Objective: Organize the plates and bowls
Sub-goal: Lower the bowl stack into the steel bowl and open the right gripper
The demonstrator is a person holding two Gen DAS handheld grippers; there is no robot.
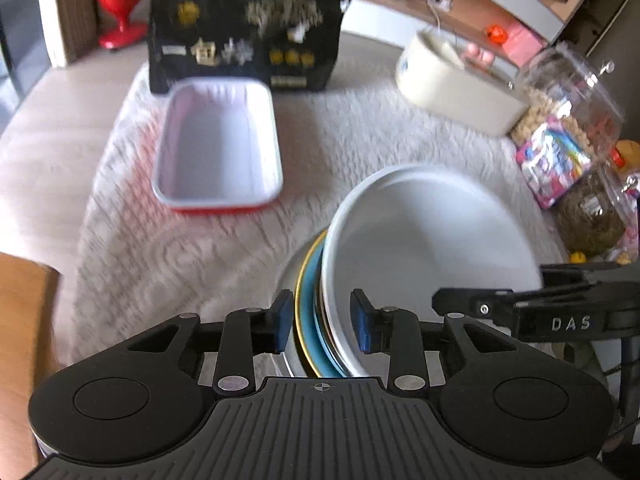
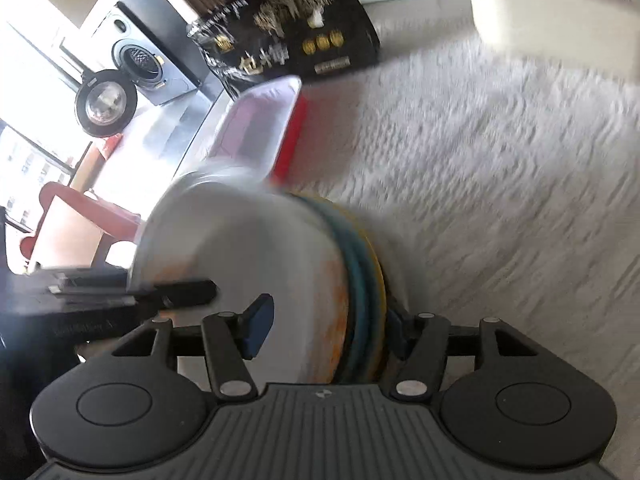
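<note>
A stack of dishes stands between both grippers: a white bowl [image 1: 432, 240] on top of blue and yellow-rimmed plates [image 1: 308, 312]. My left gripper [image 1: 324, 320] has its blue pads on either side of the stack's near rim, a small gap showing on each side. In the right wrist view my right gripper [image 2: 324, 328] grips the opposite edge of the same stack, across the white bowl [image 2: 240, 248] and the blue and yellow plates [image 2: 362, 280]. A red rectangular dish with a white inside [image 1: 218, 144] lies on the cloth behind; it also shows in the right wrist view [image 2: 264, 128].
A white knitted cloth [image 1: 360, 120] covers the table. A black decorated bag [image 1: 244, 28] stands at the back, with a red goblet [image 1: 120, 0] to its left. A cream oval container [image 1: 452, 84] and glass jars of food [image 1: 568, 120] stand at the right.
</note>
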